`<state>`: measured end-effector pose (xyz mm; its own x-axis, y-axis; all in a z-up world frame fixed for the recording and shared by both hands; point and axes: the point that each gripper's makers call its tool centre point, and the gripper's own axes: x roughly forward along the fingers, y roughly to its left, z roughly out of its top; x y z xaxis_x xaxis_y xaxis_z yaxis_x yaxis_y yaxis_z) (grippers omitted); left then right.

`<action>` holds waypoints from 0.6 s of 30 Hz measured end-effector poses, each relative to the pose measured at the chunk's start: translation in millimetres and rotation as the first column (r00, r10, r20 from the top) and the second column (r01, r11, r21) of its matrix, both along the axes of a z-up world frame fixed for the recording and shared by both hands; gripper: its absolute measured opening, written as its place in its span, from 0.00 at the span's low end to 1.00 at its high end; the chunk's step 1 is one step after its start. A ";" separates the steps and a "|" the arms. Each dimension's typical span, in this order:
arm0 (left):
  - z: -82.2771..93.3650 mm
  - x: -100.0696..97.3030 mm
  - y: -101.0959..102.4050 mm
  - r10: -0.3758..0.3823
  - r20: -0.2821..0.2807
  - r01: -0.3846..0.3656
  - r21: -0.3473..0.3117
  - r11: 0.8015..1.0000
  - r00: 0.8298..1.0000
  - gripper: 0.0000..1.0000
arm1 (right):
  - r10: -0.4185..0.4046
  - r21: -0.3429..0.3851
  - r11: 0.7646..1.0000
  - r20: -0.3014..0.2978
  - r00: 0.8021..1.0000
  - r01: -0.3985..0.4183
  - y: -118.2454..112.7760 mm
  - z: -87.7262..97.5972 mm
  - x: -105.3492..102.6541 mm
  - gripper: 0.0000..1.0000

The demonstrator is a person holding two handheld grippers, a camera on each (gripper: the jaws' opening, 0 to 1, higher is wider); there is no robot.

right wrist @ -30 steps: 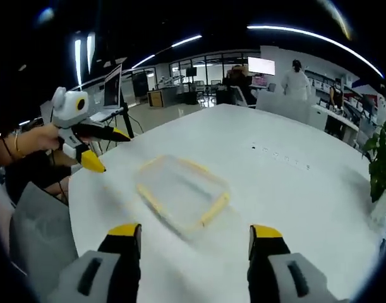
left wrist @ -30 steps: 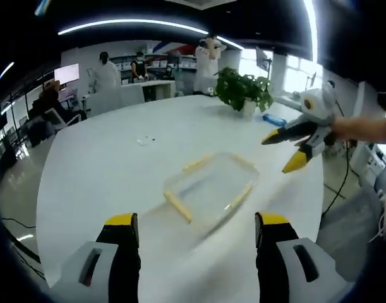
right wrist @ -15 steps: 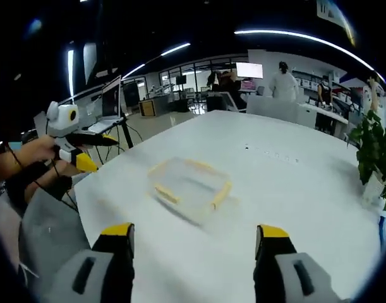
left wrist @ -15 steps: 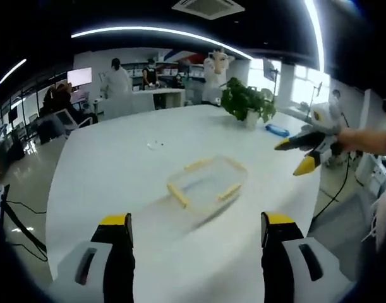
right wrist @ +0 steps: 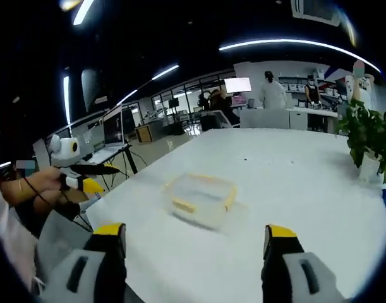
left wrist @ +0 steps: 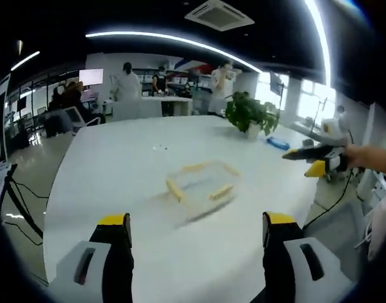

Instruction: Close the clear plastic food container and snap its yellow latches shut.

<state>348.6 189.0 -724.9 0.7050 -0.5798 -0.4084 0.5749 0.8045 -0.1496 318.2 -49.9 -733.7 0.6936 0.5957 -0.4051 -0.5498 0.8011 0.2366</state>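
Note:
A clear plastic food container (left wrist: 200,185) with yellow latches lies flat on the white table (left wrist: 117,164), lid on it, latches lying along its sides. It also sits mid-table in the right gripper view as the container (right wrist: 201,195). My left gripper (left wrist: 196,235) is open, well short of the container, nothing between its jaws. My right gripper (right wrist: 197,243) is open too, back from the container. The right gripper (left wrist: 309,159) comes in from the right in the left gripper view, held by a hand off the table's edge. The left gripper (right wrist: 79,177) appears at the left, also held off the table.
A potted plant (left wrist: 248,112) stands at the table's far side with a blue object (left wrist: 276,143) near it. Several people stand at a counter (left wrist: 145,104) in the background. A laptop on a stand (right wrist: 110,136) and cables are beside the table.
Both grippers have drawn back and away from the container, which now looks smaller and farther in both views. Each gripper stays open. The container has not moved on the table.

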 end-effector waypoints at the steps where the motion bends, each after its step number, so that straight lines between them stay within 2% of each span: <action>1: 0.4 -1.3 2.0 0.005 0.002 -0.005 0.002 1.000 1.000 0.84 | 0.001 -0.003 1.000 0.000 1.000 -0.001 0.7 -0.5 -2.4 0.91; 10: -1.0 -11.9 14.3 0.029 -0.005 -0.029 0.010 1.000 1.000 0.85 | -0.017 0.007 1.000 -0.014 1.000 0.017 -0.3 -1.0 -13.9 0.90; 18: 1.8 -11.7 16.9 0.035 -0.002 -0.035 0.010 0.999 0.999 0.84 | -0.035 0.012 0.999 -0.024 0.999 0.036 -1.3 -2.3 -16.8 0.89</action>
